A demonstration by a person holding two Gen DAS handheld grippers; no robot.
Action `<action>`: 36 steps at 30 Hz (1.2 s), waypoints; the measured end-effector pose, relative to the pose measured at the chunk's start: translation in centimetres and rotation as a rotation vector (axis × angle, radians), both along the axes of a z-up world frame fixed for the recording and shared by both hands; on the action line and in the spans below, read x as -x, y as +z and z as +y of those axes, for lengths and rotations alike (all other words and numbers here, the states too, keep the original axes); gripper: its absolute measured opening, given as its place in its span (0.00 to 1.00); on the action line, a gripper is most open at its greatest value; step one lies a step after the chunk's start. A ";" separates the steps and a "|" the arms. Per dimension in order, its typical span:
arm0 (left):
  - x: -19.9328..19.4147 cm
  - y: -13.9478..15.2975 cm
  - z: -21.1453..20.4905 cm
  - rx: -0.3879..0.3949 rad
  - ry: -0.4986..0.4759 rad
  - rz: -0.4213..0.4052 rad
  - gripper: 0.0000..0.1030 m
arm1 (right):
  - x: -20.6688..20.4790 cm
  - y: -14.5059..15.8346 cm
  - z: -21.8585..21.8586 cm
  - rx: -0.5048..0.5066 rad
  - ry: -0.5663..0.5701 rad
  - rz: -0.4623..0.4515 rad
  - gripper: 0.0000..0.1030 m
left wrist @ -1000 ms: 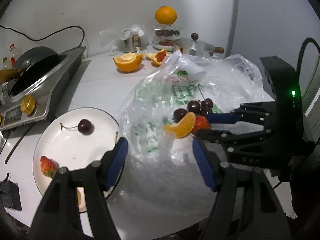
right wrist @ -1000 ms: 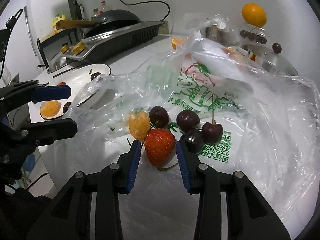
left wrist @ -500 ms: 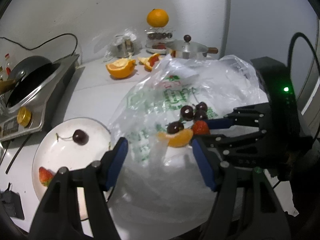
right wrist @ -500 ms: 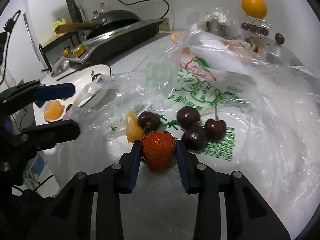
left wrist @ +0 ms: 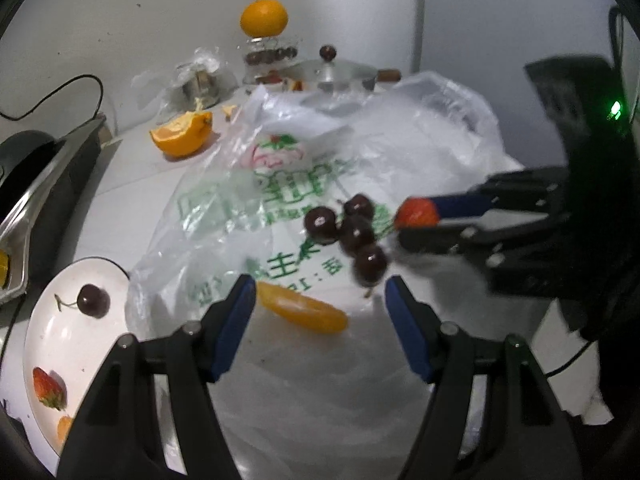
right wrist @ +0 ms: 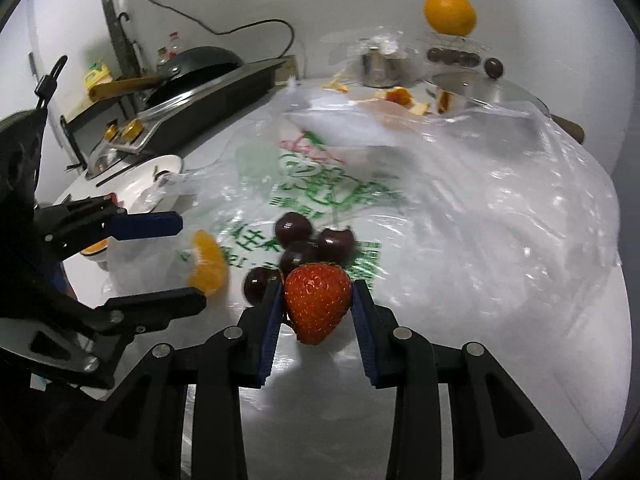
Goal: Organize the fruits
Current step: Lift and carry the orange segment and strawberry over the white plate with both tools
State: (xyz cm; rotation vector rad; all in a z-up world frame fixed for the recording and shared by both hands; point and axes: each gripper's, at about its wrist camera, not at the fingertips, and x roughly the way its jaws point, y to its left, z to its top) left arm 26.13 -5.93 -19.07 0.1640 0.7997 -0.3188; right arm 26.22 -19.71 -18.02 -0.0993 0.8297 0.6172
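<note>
My right gripper [right wrist: 316, 300] is shut on a red strawberry [right wrist: 317, 304], held just above the plastic bag [right wrist: 460, 208]; it also shows in the left wrist view [left wrist: 416, 213]. Several dark cherries [right wrist: 312, 248] lie on the bag beside it. My left gripper [left wrist: 320, 308] is open, its fingers on either side of an orange segment [left wrist: 304, 314] on the bag. A white plate [left wrist: 52, 344] at the left holds a cherry [left wrist: 93, 301] and a strawberry [left wrist: 47, 387].
A gas stove with a black wok [right wrist: 200, 68] stands at the left. A cut orange [left wrist: 182, 140], a steel pot lid [left wrist: 340, 74], a wrapped steel cup [left wrist: 200, 84] and a whole orange on a glass jar [left wrist: 264, 18] stand at the back.
My right gripper closed on the strawberry and lifted it off the bag. My left gripper moved forward so that its fingers flank the orange segment.
</note>
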 end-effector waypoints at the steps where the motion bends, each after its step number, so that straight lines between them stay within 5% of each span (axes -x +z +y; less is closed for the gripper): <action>1: -0.2 -0.2 -0.1 -0.018 0.001 0.003 0.66 | -0.1 -0.1 -0.3 0.000 -0.005 0.002 0.36; 15: -1.8 -2.9 -0.5 -0.132 -0.055 0.033 0.64 | -0.6 -1.0 -2.1 -0.021 -0.013 0.055 0.37; 17: -1.8 -2.9 -0.2 -0.118 -0.061 0.033 0.54 | -0.4 -0.9 -2.2 -0.023 -0.010 0.056 0.39; 21: -1.5 -2.7 0.1 -0.124 -0.062 0.032 0.50 | 0.3 -0.7 -2.5 -0.035 0.005 0.061 0.47; 36: 0.9 1.6 1.4 -0.032 -0.050 -0.055 0.49 | -0.1 0.9 -4.7 -0.095 -0.048 0.028 0.48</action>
